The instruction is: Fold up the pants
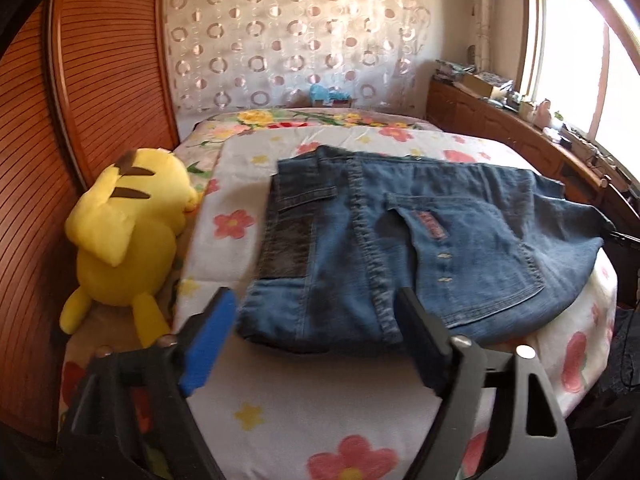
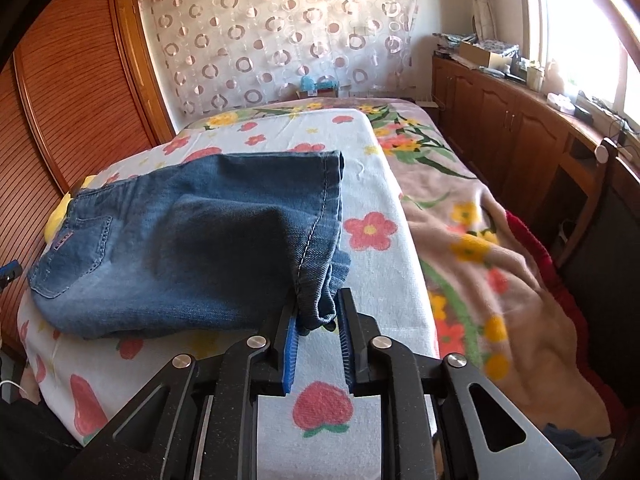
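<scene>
Bedroom setting: a bed [image 1: 360, 420] under a white flower-print cover carries folded blue jeans [image 1: 400, 248], lying flat across its middle. Left gripper [image 1: 316, 320] is spread wide at the jeans' near edge, nothing clamped. Right gripper [image 2: 318, 320] has a bunched denim hem between its narrow jaws; whether the pads press it cannot be told. A yellow plush toy [image 1: 128, 232] lies beside the jeans against the wooden headboard [image 1: 100, 92].

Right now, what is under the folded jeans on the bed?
The jeans lie on a white flower-print towel, which shows all round them. That towel covers a floral blanket, visible beside it. Whatever lies directly beneath the denim is hidden.
</scene>
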Action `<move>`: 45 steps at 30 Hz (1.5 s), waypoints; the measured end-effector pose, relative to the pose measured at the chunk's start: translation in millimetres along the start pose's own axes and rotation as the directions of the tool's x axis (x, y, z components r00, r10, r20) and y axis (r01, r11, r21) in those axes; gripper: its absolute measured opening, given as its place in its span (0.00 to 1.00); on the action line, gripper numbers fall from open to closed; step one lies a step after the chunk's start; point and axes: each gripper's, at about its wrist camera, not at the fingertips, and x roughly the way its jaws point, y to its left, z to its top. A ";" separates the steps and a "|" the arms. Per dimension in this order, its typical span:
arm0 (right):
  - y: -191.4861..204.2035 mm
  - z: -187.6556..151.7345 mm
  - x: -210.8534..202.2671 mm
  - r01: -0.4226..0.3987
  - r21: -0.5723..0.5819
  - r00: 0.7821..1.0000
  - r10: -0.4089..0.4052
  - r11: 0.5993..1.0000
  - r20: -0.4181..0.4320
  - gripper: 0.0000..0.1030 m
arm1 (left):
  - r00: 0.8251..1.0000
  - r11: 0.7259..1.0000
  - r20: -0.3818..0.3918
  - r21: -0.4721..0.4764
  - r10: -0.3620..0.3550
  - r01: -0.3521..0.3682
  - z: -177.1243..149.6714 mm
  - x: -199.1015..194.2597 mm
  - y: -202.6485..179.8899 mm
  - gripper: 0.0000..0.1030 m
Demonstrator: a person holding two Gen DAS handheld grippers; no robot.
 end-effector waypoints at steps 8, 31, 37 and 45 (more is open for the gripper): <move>0.5 -2.9 -1.4 -0.005 0.003 1.000 0.005 1.000 0.013 0.23 | 0.998 0.997 0.038 0.055 -0.047 0.045 15.7 9.9 -39.9 0.80; -5.9 3.6 1.2 -0.014 0.026 1.000 0.014 1.000 -0.005 0.27 | 0.989 0.982 -0.007 0.119 -0.145 0.145 19.7 36.1 -104.0 0.80; 1.8 10.4 -6.9 -0.051 -0.017 0.999 0.051 0.999 0.017 0.12 | 0.989 0.983 -0.009 0.108 -0.146 0.147 18.6 36.7 -105.1 0.80; 25.2 28.5 -26.1 -0.083 -0.083 0.991 0.091 0.993 0.096 0.10 | 0.990 0.985 0.000 0.100 -0.141 0.140 19.5 32.7 -103.0 0.80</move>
